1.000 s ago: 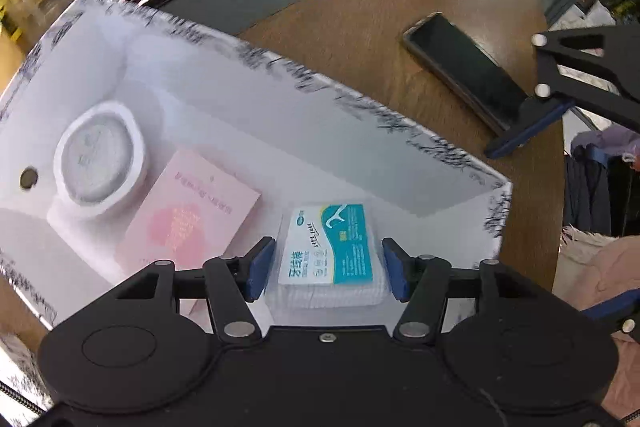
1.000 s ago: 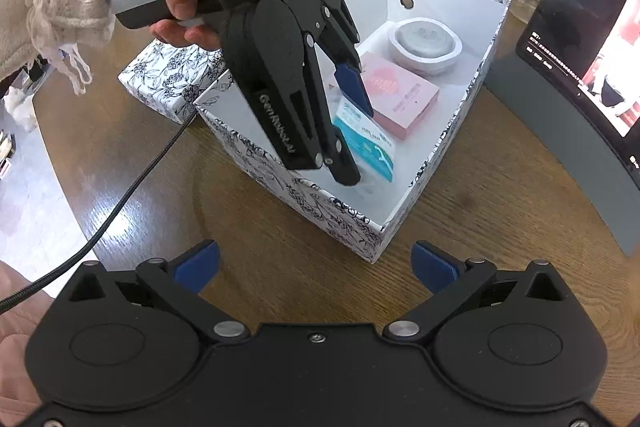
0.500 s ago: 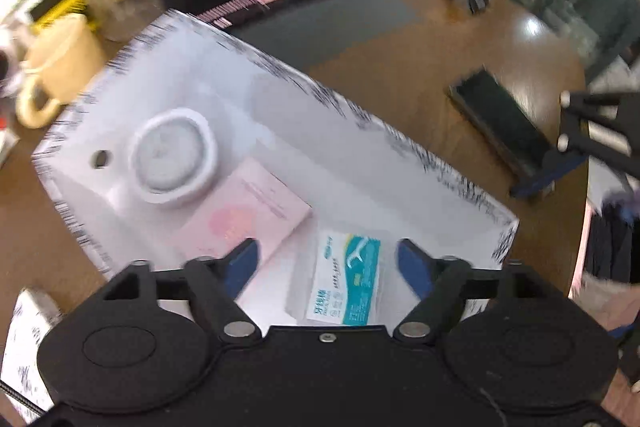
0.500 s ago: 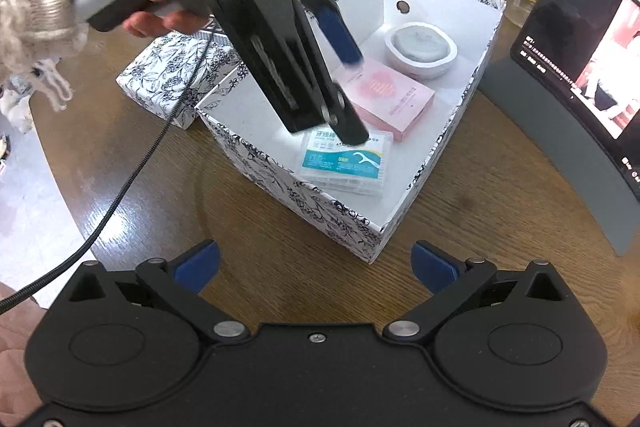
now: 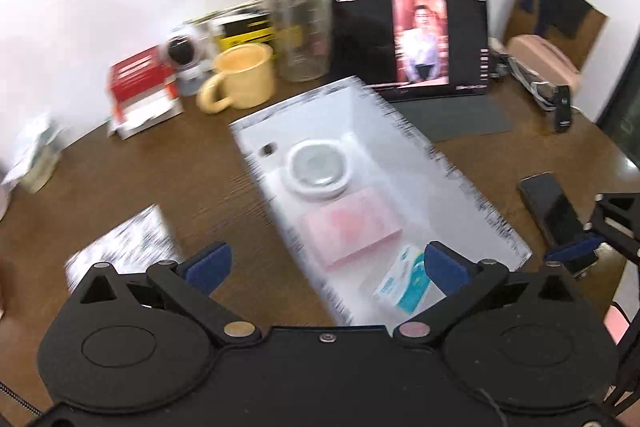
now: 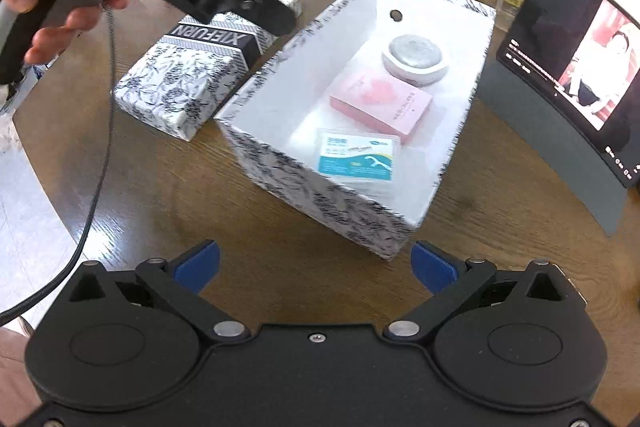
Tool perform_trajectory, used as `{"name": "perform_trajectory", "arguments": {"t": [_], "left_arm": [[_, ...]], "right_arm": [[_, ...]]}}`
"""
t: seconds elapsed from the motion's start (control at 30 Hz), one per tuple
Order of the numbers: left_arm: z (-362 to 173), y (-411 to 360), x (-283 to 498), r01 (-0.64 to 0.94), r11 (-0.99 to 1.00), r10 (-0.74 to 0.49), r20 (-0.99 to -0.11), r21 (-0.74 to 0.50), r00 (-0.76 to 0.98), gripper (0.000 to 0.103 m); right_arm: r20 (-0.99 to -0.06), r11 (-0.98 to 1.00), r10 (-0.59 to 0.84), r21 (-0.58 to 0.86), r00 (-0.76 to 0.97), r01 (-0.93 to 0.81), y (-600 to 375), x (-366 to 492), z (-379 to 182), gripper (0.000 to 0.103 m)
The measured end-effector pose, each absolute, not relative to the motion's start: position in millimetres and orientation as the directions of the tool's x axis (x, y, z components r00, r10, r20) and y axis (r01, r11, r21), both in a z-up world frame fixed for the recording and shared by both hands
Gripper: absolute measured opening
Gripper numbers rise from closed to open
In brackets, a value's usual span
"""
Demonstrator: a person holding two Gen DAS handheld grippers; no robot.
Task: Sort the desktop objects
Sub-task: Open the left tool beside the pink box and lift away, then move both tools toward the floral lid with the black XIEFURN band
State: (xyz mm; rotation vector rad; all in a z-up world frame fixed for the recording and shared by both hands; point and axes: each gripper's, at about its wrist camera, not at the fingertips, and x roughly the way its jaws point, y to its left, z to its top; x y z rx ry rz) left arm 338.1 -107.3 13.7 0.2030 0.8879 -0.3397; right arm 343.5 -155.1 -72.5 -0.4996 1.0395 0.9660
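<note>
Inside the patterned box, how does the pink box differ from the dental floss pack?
The pink box is opaque, plain pink and thicker; the dental floss pack is a flatter clear case with a teal-and-white label. The pink box lies mid-box beside the round white dish; the floss pack lies at the near end. Both lie flat on the patterned box floor.

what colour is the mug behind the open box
Pale yellow. The mug shows best in the left wrist view, beyond the box.

left tool (image 5: 326, 265) spread, right tool (image 6: 315, 265) spread

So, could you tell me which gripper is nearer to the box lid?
Left. The left gripper hangs just above the box lid; the right gripper sits further off, before the open box.
</note>
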Motion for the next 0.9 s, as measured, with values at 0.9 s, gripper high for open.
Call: {"name": "perform_trajectory", "arguments": {"t": [0.9], "left_arm": [[25.8, 56.5, 196.2, -0.008, 0.994, -0.078, -0.738, -0.112, 0.671, 0.103]], "right_arm": [[-0.856, 0.681, 0.412, 0.063, 0.311, -0.73, -125.3, 245.0, -56.1, 0.103]]}}
